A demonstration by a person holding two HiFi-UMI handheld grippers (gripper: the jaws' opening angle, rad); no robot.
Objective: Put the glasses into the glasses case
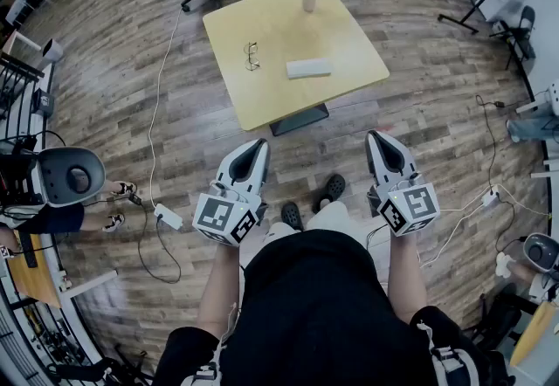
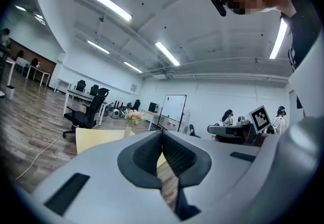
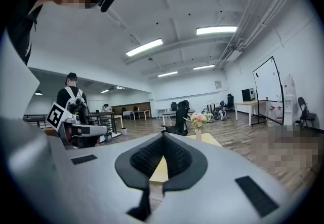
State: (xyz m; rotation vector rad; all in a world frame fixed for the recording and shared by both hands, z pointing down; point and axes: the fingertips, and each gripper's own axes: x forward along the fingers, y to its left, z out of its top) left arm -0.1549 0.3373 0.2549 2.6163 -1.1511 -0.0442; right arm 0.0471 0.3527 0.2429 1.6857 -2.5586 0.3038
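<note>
Glasses [image 1: 251,55] not yet touched. My left gripper [image 1: 256,150] and right gripper [image 1: 377,141] are both pressed together and empty. The table [image 1: 262,109] is at twelve o'clock, and the glasses lie on it at nine o'clock of the case [image 1: 308,68]. Everything is left to do.

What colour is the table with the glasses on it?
The table is light yellow; the head view shows it best.

Glasses [image 1: 251,55] lie just left of the glasses case [image 1: 308,68] on the yellow table [image 1: 272,100].
</note>
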